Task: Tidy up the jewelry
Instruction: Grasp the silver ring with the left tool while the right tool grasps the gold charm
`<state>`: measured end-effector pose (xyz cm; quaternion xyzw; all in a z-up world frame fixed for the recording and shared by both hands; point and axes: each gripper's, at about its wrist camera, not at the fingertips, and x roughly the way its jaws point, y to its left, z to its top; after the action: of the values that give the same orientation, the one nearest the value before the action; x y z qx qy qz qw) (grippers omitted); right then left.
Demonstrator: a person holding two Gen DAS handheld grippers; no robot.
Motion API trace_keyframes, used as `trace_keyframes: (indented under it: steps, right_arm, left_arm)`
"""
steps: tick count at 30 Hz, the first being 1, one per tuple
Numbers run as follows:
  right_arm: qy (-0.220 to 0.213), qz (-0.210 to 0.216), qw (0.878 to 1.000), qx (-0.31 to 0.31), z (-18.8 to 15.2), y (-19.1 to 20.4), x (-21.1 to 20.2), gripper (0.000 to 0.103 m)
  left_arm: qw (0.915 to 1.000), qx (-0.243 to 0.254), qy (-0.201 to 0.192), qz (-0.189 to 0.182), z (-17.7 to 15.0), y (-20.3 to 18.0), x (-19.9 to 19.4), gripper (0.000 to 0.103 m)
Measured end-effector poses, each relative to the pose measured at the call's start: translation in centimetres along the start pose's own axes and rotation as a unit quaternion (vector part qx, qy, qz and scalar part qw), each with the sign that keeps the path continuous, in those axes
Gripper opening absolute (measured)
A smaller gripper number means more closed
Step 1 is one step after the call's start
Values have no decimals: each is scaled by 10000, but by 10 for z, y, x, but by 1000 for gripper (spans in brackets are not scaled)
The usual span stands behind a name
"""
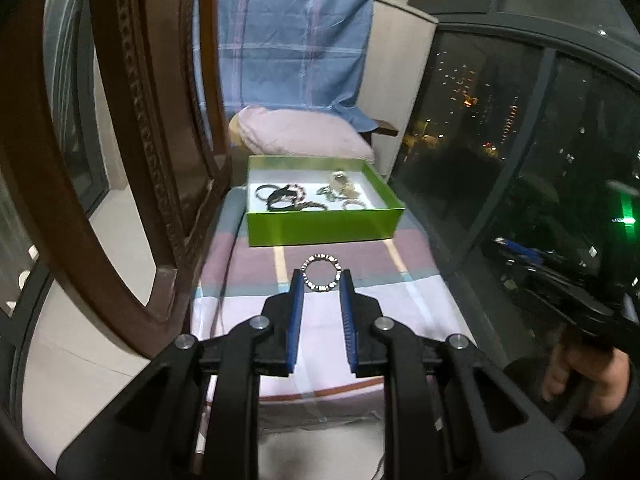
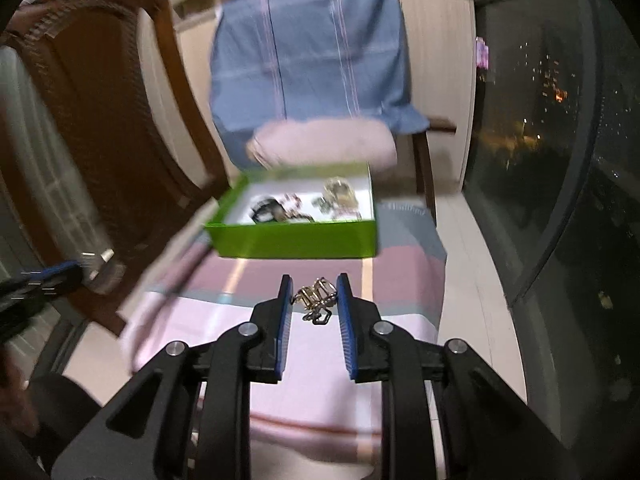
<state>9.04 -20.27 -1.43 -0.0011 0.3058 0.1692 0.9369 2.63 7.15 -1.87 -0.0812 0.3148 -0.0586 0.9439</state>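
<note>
Left wrist view: two handheld grippers each carry a piece of jewelry short of a green box on a striped cloth.

On the left gripper, the blue-padded fingers stand narrowly apart and pinch a beaded silver bracelet by its two sides, the ring held upright between the tips. Beyond it, the green box rests on the pink and mauve striped cloth, holding dark bangles, a braided band and metal pieces on its white floor. From the right wrist view, the right gripper grips a tangle of gold-toned jewelry between its fingertips, the pads set a little apart, with the same box ahead, blurred. A blue-draped chair stands behind.
</note>
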Motion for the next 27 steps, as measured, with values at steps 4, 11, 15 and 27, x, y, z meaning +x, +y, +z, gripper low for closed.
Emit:
trace_keyframes:
  steps: [4, 11, 15, 27]
  right_arm:
    - [-164, 51, 9998, -115, -9, 11, -43, 22]
    - [-213, 85, 9997, -82, -17, 12, -57, 22]
    - [-228, 80, 9997, -76, -19, 11, -58, 22]
    - [-261, 91, 9996, -47, -23, 9, -61, 22]
  left_arm:
    - [9999, 87, -57, -104, -7, -14, -17, 18]
    - [9995, 259, -92, -164, -16, -34, -36, 18]
    - [9994, 302, -74, -134, -19, -39, -38, 18]
    - [9994, 313, -71, -139, -20, -42, -40, 18]
